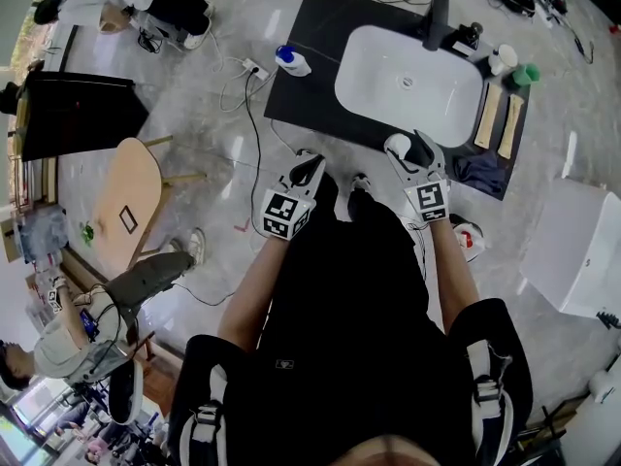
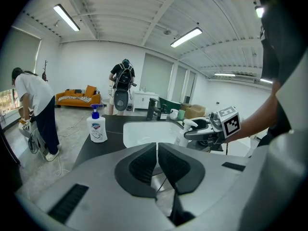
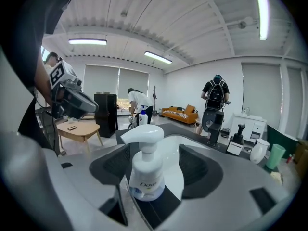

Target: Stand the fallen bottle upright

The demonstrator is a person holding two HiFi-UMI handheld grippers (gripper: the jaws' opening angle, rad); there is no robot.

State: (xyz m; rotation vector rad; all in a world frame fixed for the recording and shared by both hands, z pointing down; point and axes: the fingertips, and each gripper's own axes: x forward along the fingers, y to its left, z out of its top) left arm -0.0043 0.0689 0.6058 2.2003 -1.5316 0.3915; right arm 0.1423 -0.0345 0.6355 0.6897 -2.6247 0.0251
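A white Dove pump bottle (image 3: 147,174) stands upright on the dark counter mat, at the near edge of the white sink. My right gripper (image 3: 154,153) is open around it, and a gap shows between each pad and the bottle's sides. From the head view the bottle's white top (image 1: 397,145) shows between the right gripper's (image 1: 412,153) jaws. The left gripper view shows the same bottle (image 2: 182,136) under the right gripper (image 2: 202,132). My left gripper (image 2: 157,149) is shut with nothing in it and hangs off the counter's near left (image 1: 309,171).
A blue-capped soap bottle (image 1: 291,60) stands at the mat's (image 1: 303,85) far left corner. The sink basin (image 1: 408,81) has a black faucet (image 1: 437,22), with cups (image 1: 505,58) and wooden boards (image 1: 495,119) on its right. Cables cross the floor; people stand at the left.
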